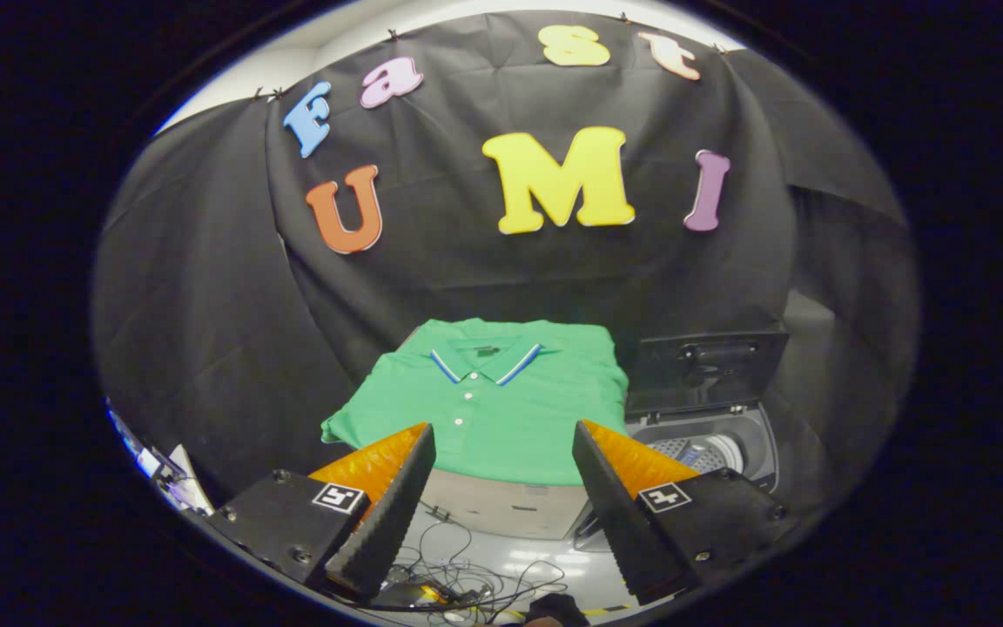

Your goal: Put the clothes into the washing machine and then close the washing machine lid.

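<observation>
Item one, my gripper [501, 514]: I see its two fingers spread wide apart, holding nothing, with open air and the floor showing between them. Item two, a green polo shirt [501, 405]: folded, lying flat on top of a pale box-like stand [510, 505], just ahead of and beyond my fingertips and roughly centred between them; the collar with its blue and white edging faces the far side, a row of white buttons runs down the placket towards me, and one folded sleeve hangs a little over the stand's edge beside my left finger. Neither finger touches the shirt. Item three, a small top-loading washing machine [750, 444]: it stands just beside the stand, on the right of the shirt, partly hidden behind my right finger. Its lid [710, 370] is raised upright at the back, dark, with a handle recess showing on its face; below it I can see the round opening and part of the pale, perforated drum [702, 453], with no clothing visible in the part I can see. Item four, loose cables [467, 579]: a tangle lying on the light floor [554, 566] below and between my fingers, in front of the stand. Item five, black cloth [232, 348]: draped as the booth wall behind the shirt and the machine. Item six, some papers or clutter [166, 470] beyond my left finger, too blurred for me to name.
</observation>
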`<action>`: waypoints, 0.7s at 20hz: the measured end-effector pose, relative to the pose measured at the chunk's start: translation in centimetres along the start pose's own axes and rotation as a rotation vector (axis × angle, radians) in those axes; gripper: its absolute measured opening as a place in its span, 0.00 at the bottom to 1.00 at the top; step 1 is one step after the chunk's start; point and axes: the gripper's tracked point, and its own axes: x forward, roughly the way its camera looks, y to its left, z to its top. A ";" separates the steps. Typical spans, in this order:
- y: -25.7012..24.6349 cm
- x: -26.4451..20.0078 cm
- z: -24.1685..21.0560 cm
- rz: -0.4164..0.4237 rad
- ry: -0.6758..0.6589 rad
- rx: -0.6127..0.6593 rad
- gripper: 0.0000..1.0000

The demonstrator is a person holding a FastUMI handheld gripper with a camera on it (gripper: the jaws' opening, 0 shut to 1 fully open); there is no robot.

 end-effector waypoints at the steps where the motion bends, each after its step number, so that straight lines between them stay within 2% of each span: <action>1: 0.4 1.4 0.4 0.016 0.041 -0.003 0.99; 7: 2.7 10.4 0.2 0.057 0.298 -0.075 0.99; 14: 3.8 17.1 -1.1 0.032 0.552 -0.115 0.99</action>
